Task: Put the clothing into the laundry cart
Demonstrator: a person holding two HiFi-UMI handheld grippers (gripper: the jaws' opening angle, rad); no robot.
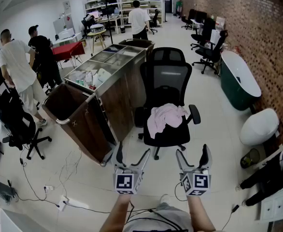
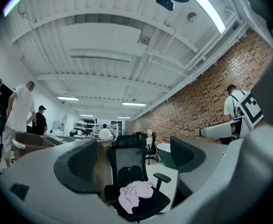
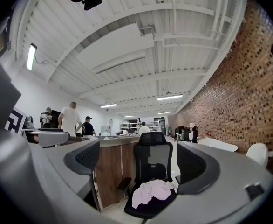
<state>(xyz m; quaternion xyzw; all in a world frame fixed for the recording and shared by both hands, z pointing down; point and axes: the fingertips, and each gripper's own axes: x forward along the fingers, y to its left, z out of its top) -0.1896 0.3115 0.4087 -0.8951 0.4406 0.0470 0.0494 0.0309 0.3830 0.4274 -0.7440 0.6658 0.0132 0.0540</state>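
Overlooking laundry cart interior, head view only; clothing on chair.

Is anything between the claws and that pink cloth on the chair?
Only bare floor and the chair's front edge before the cloth, in the head view.

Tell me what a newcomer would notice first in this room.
A crumpled pink garment lies on the seat of a black office chair in the middle of the floor. Directly left of it stands the wood-panelled laundry cart. The left claw and the right claw hover open and empty before the chair.
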